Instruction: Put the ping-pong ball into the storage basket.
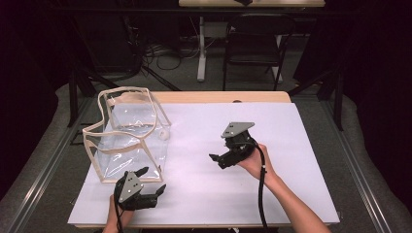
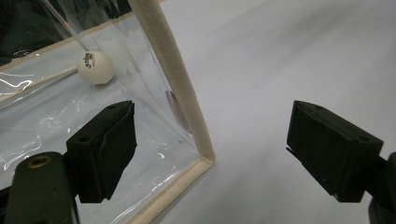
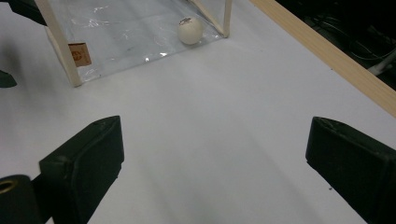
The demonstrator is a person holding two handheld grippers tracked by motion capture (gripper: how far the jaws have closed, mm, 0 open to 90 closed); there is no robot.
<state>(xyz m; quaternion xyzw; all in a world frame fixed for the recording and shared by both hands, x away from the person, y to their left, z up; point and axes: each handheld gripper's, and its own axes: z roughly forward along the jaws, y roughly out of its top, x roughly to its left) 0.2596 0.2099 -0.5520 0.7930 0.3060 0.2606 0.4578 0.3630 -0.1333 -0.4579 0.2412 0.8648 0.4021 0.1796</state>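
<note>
A clear plastic bag with cream trim stands open on the left of the white table top. A white ping-pong ball lies inside it at the right side; it also shows in the left gripper view as the ball and in the right gripper view as the ball. My left gripper is open at the bag's near right corner. In its own view the left gripper has one jaw in front of the clear wall and the other over the bare table, with the trim edge between them. My right gripper is open at mid-table, pointing left at the bag, and holds nothing.
A small brown label sits on the bag's wall. The table's wooden far edge runs behind the white sheet. A black chair and a table leg stand beyond it. Bare white surface lies between the two grippers.
</note>
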